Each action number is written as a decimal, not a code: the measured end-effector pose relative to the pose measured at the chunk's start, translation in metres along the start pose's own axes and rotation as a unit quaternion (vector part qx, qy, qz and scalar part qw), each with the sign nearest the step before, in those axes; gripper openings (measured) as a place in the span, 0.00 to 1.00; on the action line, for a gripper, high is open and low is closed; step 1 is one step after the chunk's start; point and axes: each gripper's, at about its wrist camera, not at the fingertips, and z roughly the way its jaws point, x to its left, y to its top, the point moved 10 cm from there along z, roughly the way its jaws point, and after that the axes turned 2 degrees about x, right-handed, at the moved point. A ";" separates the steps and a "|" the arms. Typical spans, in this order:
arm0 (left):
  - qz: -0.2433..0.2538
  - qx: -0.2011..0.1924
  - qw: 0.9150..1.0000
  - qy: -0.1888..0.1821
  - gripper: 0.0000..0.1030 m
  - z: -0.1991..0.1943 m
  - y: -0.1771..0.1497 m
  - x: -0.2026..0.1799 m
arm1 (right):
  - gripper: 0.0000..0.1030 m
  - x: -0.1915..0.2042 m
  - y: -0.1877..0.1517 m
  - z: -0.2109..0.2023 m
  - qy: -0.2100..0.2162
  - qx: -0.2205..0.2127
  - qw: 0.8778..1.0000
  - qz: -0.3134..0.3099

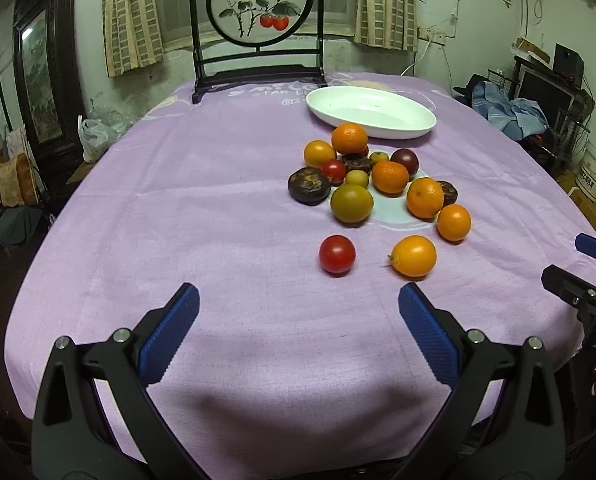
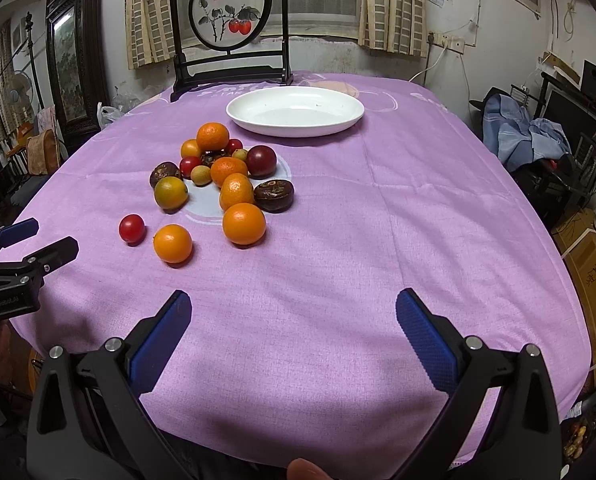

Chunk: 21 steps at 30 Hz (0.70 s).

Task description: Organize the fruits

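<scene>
A pile of fruits [image 1: 378,178] lies on the purple tablecloth: oranges, red tomatoes, dark brown fruits and small green ones. A red tomato [image 1: 337,254] and an orange fruit [image 1: 414,256] sit apart at the near edge of the pile. An empty white oval plate [image 1: 372,112] stands behind the pile. My left gripper [image 1: 298,300] is open over bare cloth, short of the tomato. My right gripper [image 2: 292,304] is open too, nearer the table's front, with the pile [image 2: 222,176] ahead on its left and the plate [image 2: 294,112] beyond.
A dark wooden stand with a round painted screen [image 1: 258,0] rises at the table's far edge. The tablecloth [image 1: 202,200] is bare to the left of the pile. Clothes and shelves [image 1: 514,112] crowd the right wall. A person's fingertip [image 2: 304,470] shows below the right gripper.
</scene>
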 end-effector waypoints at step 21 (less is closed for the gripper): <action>-0.002 0.010 1.000 -0.003 0.98 0.003 -0.002 -0.002 | 0.99 0.001 -0.002 0.004 0.000 0.003 1.000 0.000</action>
